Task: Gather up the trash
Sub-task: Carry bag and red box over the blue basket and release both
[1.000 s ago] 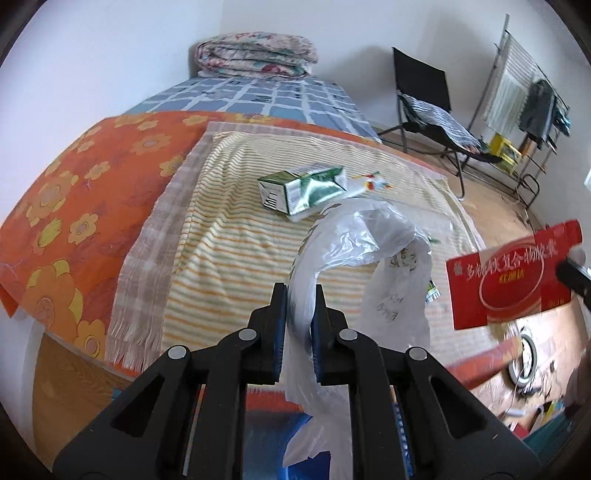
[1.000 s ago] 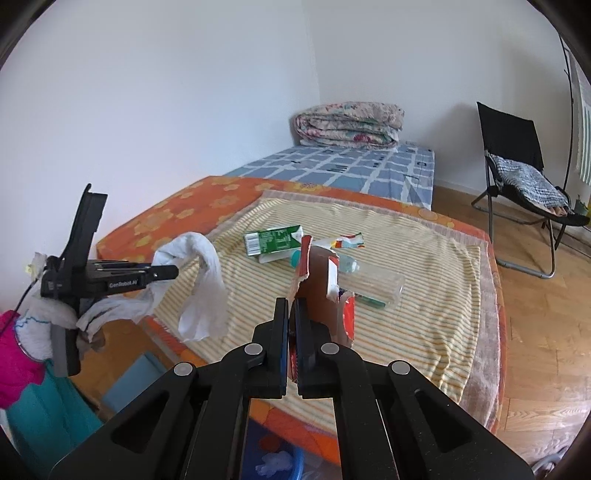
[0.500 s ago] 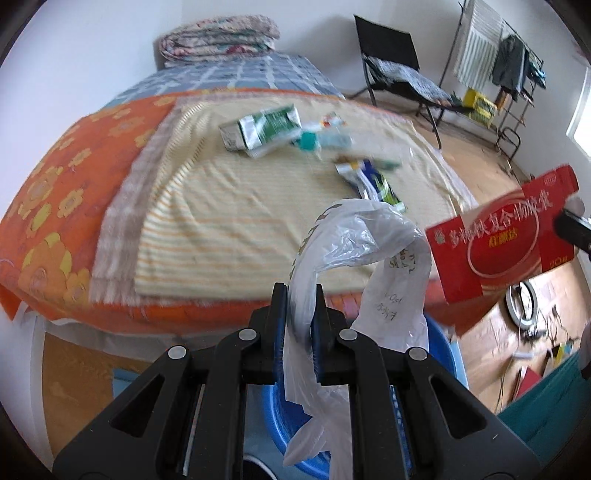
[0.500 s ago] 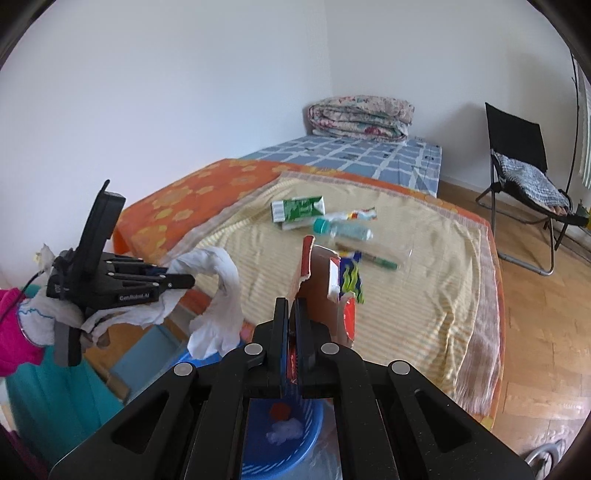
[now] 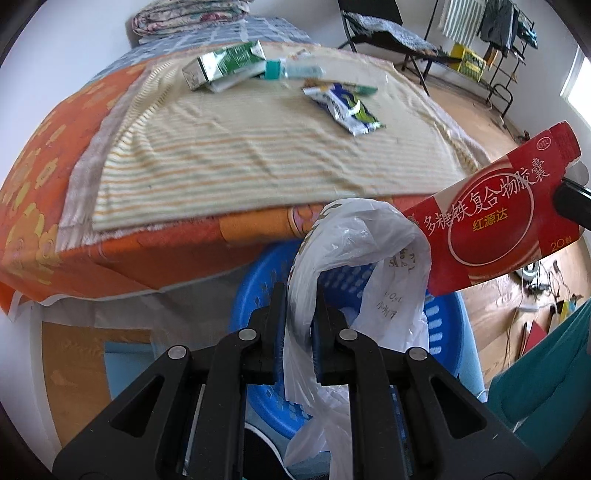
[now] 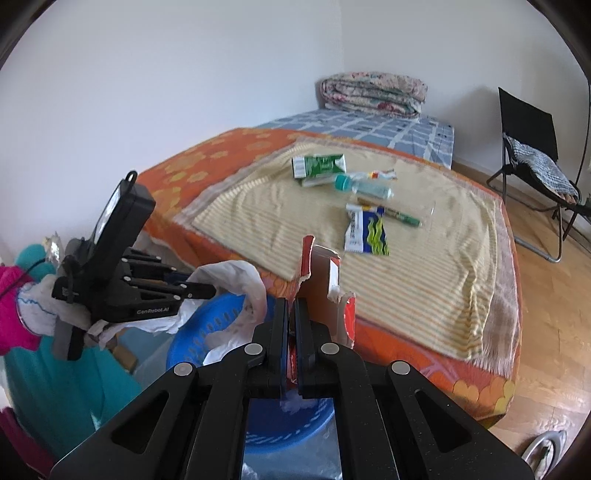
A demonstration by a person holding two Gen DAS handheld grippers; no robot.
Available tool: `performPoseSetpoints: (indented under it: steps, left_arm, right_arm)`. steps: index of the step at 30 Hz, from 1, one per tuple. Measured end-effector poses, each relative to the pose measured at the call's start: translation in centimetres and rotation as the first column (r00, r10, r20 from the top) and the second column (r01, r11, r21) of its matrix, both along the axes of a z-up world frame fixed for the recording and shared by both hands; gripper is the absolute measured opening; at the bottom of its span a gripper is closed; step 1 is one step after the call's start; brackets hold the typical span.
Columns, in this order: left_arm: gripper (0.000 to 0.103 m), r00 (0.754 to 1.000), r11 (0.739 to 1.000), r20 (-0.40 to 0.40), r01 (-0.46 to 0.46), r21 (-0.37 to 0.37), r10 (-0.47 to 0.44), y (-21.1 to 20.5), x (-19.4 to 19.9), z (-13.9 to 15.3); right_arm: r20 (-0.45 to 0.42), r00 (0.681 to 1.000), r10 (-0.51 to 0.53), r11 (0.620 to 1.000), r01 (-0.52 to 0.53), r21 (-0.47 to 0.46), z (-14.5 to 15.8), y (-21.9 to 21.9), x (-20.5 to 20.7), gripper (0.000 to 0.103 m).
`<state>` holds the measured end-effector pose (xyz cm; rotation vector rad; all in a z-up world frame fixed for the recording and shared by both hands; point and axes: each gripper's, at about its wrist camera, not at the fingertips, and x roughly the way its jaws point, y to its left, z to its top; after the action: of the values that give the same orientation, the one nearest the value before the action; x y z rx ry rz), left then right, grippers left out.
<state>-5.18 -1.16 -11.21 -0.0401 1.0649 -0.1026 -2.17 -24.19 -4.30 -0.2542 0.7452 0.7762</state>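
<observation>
My left gripper [image 5: 299, 295] is shut on a crumpled white plastic bag [image 5: 354, 236] and holds it above a blue basket [image 5: 258, 280] on the floor beside the bed. My right gripper [image 6: 293, 306] is shut on a torn red medicine box [image 6: 325, 280], which also shows in the left wrist view [image 5: 495, 221]. It hangs over the basket [image 6: 207, 325]. On the striped blanket lie a green carton [image 6: 319, 166], a clear bottle with a teal cap [image 6: 364, 186], a blue-and-white wrapper [image 6: 365, 234] and a green pen [image 6: 400, 218].
The bed [image 6: 229, 147] has an orange flowered cover and a folded quilt [image 6: 373, 92] at its far end. A black folding chair [image 6: 532, 147] stands on the wooden floor to the right. A drying rack [image 5: 491, 33] stands by the far wall.
Both grippers have pulled back from the bed and come down over the blue basket, each still holding its item. The basket has come into view under them.
</observation>
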Motion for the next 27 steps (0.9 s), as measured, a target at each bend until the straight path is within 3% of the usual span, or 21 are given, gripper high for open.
performPoseSetpoints:
  steps: [12,19,23,26,27]
  left_arm:
    - [0.011,0.997,0.999,-0.065,0.048,0.015,-0.047,-1.7,-0.2,-1.9]
    - [0.042,0.995,0.999,-0.086,0.051,-0.003,-0.051,-1.8,-0.3,-2.3]
    - [0.049,0.995,0.999,-0.091,0.046,-0.004,-0.046,-1.8,-0.2,-2.4]
    - [0.052,0.995,0.999,-0.09,0.04,-0.009,-0.041,-1.7,-0.1,-2.4]
    - [0.052,0.995,0.999,-0.091,0.04,-0.008,-0.04,-1.7,-0.1,-2.4]
  right_arm:
    - [-0.073,0.997,-0.007,0.998,0.002,-0.068,-3.0,0.8,0.0,0.002]
    - [-0.119,0.993,0.003,0.997,-0.013,-0.082,-4.2,1.2,0.2,0.004]
    - [-0.154,0.988,0.002,0.996,-0.015,-0.088,-4.7,1.4,0.5,0.005]
    - [-0.157,0.988,-0.005,0.995,-0.011,-0.102,-4.9,1.5,0.7,0.02]
    - [-0.156,0.988,-0.01,0.995,-0.006,-0.104,-4.9,1.5,0.7,0.038]
